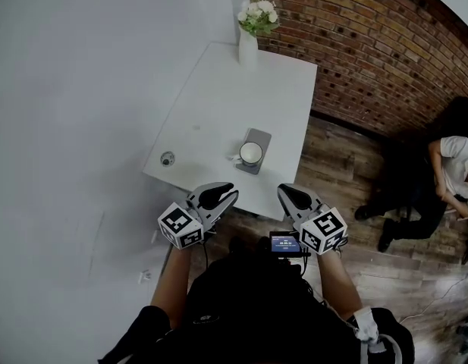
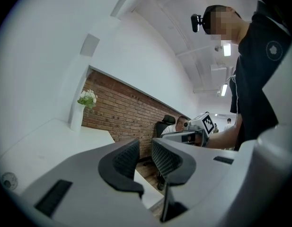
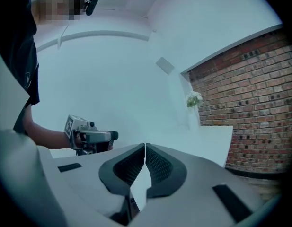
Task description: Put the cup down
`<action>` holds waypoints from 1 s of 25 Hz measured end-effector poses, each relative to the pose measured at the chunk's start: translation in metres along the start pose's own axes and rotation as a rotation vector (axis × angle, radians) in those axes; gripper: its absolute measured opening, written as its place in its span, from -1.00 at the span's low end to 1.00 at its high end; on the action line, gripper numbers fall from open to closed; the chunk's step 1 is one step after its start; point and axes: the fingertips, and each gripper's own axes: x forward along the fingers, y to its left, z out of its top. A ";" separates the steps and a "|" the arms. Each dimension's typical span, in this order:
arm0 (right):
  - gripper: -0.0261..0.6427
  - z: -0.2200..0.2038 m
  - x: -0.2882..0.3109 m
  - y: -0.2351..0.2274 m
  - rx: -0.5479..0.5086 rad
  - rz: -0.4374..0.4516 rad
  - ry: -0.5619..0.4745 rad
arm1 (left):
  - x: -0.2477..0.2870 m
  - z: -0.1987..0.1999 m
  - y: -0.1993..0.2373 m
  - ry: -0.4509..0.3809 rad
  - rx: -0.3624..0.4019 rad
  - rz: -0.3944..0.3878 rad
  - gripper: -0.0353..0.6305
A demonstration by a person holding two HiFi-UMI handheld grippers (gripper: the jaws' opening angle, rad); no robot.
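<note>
Cup [image 1: 251, 153]: white, upright with its mouth up, standing on a grey mat [image 1: 262, 136] near the near edge of the white surface [image 1: 241, 89]. What looks like its handle points left. A vase of flowers [image 1: 249, 42] stands at the far edge, well apart from the cup.

Left hand-held gripper [image 1: 223, 194] and right hand-held gripper [image 1: 288, 194]: both lie off the near edge of the surface, with the cup beyond them and between their lines. Neither is clearly nearer, and neither touches it.

Left hand-held gripper [image 2: 145, 150]: released, a narrow gap between the pads with nothing in it. Right hand-held gripper [image 3: 145, 148]: clenched on nothing, tips meeting.

Judged state: the cup is already set down, so no reach seems needed.
</note>
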 end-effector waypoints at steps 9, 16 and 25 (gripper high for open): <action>-0.88 -0.001 0.009 0.004 0.002 0.023 -0.002 | 0.009 0.000 -0.003 -0.010 0.002 -0.032 -0.67; -0.88 -0.001 0.008 0.001 0.011 0.019 -0.006 | 0.012 0.000 -0.004 -0.018 -0.006 -0.036 -0.67; -0.88 -0.003 0.006 0.001 0.014 0.019 -0.007 | 0.011 -0.001 -0.006 -0.025 -0.011 -0.035 -0.68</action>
